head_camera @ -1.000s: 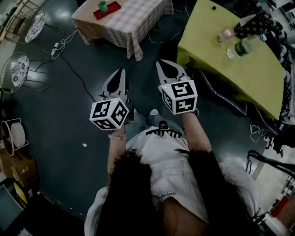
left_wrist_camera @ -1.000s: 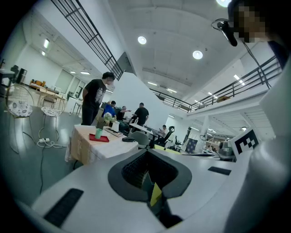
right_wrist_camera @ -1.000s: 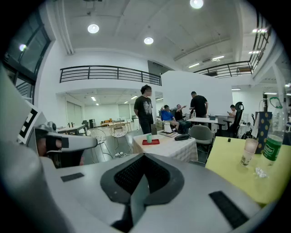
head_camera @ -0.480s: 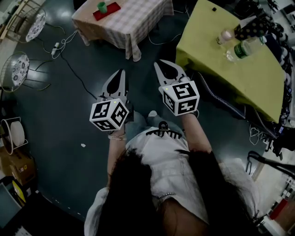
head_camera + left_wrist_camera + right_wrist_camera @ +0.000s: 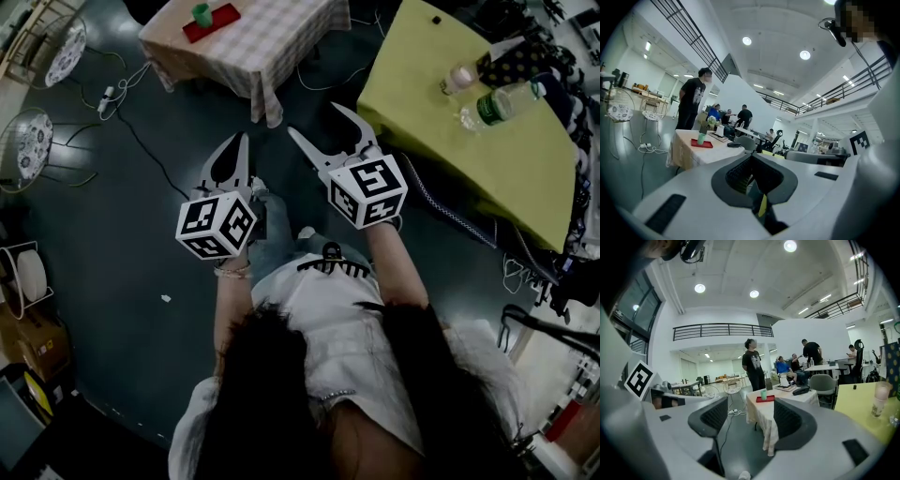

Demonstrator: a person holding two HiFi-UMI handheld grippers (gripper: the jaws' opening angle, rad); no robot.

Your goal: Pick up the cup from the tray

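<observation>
While your right gripper point(image 5: 314, 119) is opening its jaws on nothing but air, the green cup point(image 5: 763, 394) stands upright on the red tray point(image 5: 771, 399), well ahead of the tips, on the checked-cloth table point(image 5: 272, 42). From the right gripper view the cup lines up with the gap between the two pads, but it is far beyond them, so the whole approach is ahead of you.

Your left gripper point(image 5: 242, 141) has its jaws pressed together with nothing in them; as it stands it cannot steady the tray.

Watch the floor first: a dark cable point(image 5: 141, 131) runs across it ahead of and to the left of both grippers, and you could catch a foot on it. Just off the right gripper's outer side, the yellow table point(image 5: 450, 150) carries bottles point(image 5: 497, 94), so a wide swing could clip its edge.

At the cup itself, the likeliest failure is a tip-over. It looks light and narrow, and one pad touching before the other would probably push it off the tray. Coming in low could nudge the tray across the cloth instead.
</observation>
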